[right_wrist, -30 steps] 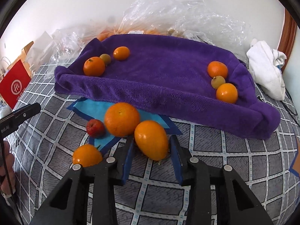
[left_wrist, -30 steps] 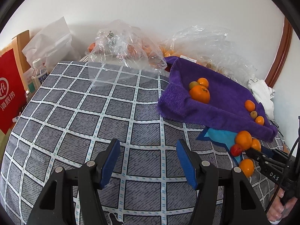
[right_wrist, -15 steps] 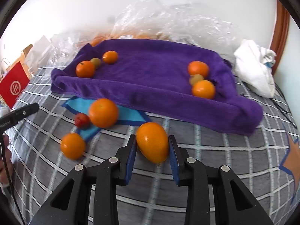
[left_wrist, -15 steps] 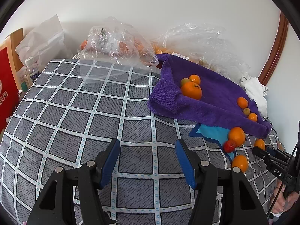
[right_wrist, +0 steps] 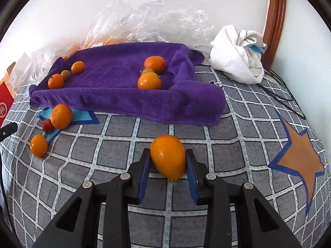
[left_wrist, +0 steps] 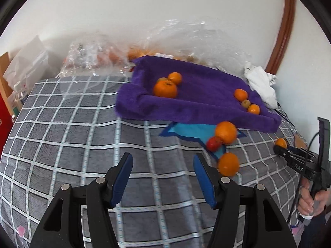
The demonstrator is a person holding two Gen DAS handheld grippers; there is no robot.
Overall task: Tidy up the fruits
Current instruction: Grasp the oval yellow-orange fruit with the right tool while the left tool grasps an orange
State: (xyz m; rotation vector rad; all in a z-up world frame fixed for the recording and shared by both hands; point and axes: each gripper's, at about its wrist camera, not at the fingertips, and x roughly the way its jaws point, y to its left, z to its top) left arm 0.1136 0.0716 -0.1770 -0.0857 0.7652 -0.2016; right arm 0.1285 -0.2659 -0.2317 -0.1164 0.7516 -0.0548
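My right gripper [right_wrist: 168,163] is shut on an oval orange fruit [right_wrist: 168,156] and holds it above the checked grey cloth, in front of the purple towel [right_wrist: 115,99]; it also shows in the left wrist view [left_wrist: 281,143]. The towel holds three fruits at its left [right_wrist: 55,81] and three at its right [right_wrist: 149,80]. A large orange [right_wrist: 61,116], a small red fruit [right_wrist: 47,125] and a smaller orange [right_wrist: 38,145] lie by the blue star patch [right_wrist: 86,119]. My left gripper [left_wrist: 162,177] is open and empty, with the smaller orange [left_wrist: 228,164] just right of its right finger.
Crumpled clear plastic bags [right_wrist: 149,16] with more fruit lie behind the towel. A white bundled cloth [right_wrist: 238,60] sits at the back right, with a black cable [right_wrist: 279,97] beside it. An orange star patch [right_wrist: 300,159] is on the right. A red bag [right_wrist: 4,103] stands far left.
My right gripper has carried the oval orange fruit to the right, away from the loose fruits by the blue star. My left gripper has swung right toward those fruits and stays open.
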